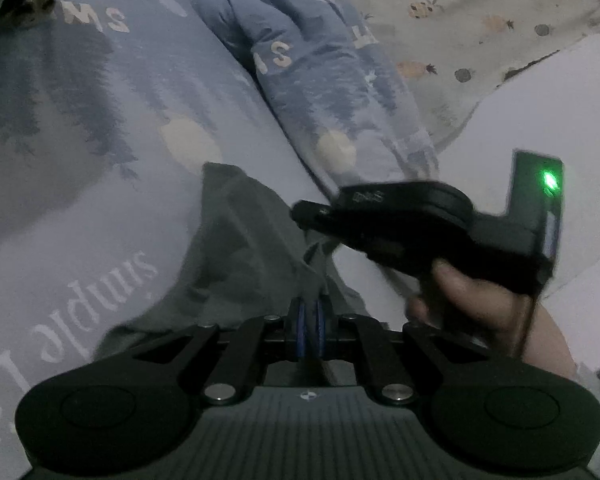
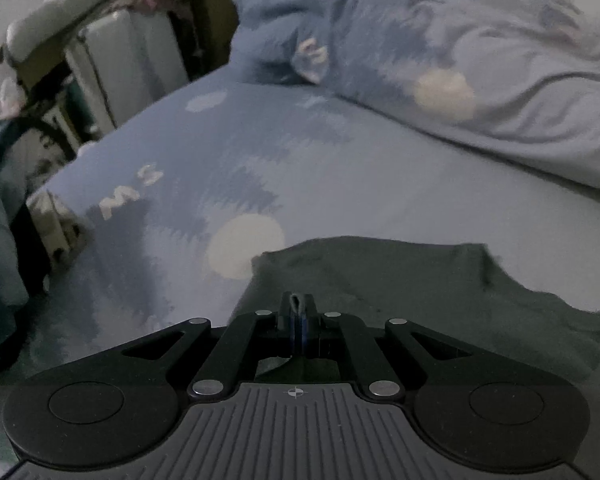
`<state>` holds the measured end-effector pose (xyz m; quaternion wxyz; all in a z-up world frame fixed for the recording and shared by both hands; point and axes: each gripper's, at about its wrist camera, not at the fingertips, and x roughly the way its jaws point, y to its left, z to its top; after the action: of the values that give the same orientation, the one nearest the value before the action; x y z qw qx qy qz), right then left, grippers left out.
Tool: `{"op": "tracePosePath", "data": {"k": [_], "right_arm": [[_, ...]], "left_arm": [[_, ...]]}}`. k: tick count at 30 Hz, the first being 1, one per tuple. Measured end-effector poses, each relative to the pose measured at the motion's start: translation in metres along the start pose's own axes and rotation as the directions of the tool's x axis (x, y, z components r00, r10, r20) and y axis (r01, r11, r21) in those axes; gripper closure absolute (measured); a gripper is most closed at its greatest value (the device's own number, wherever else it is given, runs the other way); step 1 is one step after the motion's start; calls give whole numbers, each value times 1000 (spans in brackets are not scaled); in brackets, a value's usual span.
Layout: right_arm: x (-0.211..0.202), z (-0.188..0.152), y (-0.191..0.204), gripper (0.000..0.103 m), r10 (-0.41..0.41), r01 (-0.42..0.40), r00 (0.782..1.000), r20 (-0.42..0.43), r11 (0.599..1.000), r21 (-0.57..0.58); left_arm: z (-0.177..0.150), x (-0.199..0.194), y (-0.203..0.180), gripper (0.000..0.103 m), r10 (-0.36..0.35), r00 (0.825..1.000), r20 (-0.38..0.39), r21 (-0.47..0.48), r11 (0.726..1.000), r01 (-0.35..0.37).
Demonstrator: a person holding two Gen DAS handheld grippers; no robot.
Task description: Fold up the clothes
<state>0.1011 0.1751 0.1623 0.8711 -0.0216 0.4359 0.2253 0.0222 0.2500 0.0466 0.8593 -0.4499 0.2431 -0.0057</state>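
Note:
A dark grey-green garment (image 1: 236,248) lies on a bed with a blue printed sheet (image 1: 100,140). My left gripper (image 1: 309,312) is shut on an edge of this garment, which hangs up into its jaws. My right gripper (image 1: 312,216) shows in the left wrist view, held by a hand, just right of the cloth. In the right wrist view the garment (image 2: 400,288) spreads ahead and to the right, and my right gripper (image 2: 299,308) is shut on a fold of its edge.
A rumpled blue quilt (image 2: 440,52) is heaped at the far side of the bed (image 2: 340,168). A cream pineapple-print cloth (image 1: 480,32) lies at the upper right. Furniture and clutter (image 2: 80,72) stand past the bed's left edge.

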Motion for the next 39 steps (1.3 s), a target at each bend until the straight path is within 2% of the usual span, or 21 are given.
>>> {"op": "tracePosePath", "data": {"k": [5, 8, 9, 10, 11, 12, 13, 15, 17, 19, 24, 27, 31, 33, 36, 37, 39], "right_arm": [[36, -7, 17, 98, -44, 39, 997, -65, 996, -76], [51, -13, 22, 92, -74, 62, 992, -106, 991, -117], [50, -15, 23, 78, -83, 70, 991, -104, 990, -123], [47, -15, 24, 53, -88, 76, 991, -99, 990, -120], [40, -15, 23, 41, -88, 79, 992, -87, 991, -107], [34, -14, 22, 30, -78, 71, 995, -69, 993, -99], [21, -12, 21, 24, -65, 61, 997, -44, 994, -89], [0, -6, 15, 22, -56, 55, 998, -11, 996, -70], [-34, -3, 2, 12, -49, 49, 998, 43, 999, -20], [-76, -4, -19, 9, -52, 47, 993, 103, 998, 52], [-195, -34, -76, 3, -152, 102, 967, 205, 967, 235], [-271, -72, -93, 1, -243, 161, 936, 255, 939, 303], [-364, -136, -108, 0, -365, 228, 882, 298, 884, 408], [-408, -170, -111, 0, -419, 255, 855, 306, 853, 455], [-461, -209, -106, 0, -469, 284, 829, 305, 822, 494], [-483, -223, -102, 0, -480, 288, 820, 311, 817, 500], [-517, -242, -90, 0, -493, 298, 807, 323, 814, 498]], "left_arm": [[-4, -3, 16, 92, 83, 995, -60, -25, 996, -85], [-2, -7, 17, 91, 116, 991, -62, -18, 993, -118], [-1, -9, 17, 91, 127, 990, -58, -17, 992, -128], [0, -13, 19, 89, 138, 989, -51, -24, 990, -139], [1, -16, 20, 82, 147, 988, -41, -32, 988, -148], [3, -20, 21, 82, 160, 987, -30, -35, 986, -161], [4, -24, 20, 80, 180, 984, -13, -25, 983, -180], [8, -30, 17, 73, 208, 978, 13, -4, 978, -208], [11, -34, 12, 63, 219, 975, 42, 24, 975, -220], [12, -39, 6, 56, 205, 976, 70, 55, 976, -209], [15, -48, -9, 39, 147, 980, 135, 112, 980, -163], [18, -49, -12, 21, 75, 989, 125, 74, 994, -85], [14, -58, -33, 13, -22, 990, 137, 144, 990, 2], [11, -67, -46, 10, -73, 988, 138, 183, 982, 47], [3, -87, -69, 4, -159, 977, 143, 251, 961, 120], [-1, -94, -77, 0, -180, 973, 147, 274, 952, 134], [-10, -111, -94, 0, -210, 966, 150, 316, 936, 154]]}}
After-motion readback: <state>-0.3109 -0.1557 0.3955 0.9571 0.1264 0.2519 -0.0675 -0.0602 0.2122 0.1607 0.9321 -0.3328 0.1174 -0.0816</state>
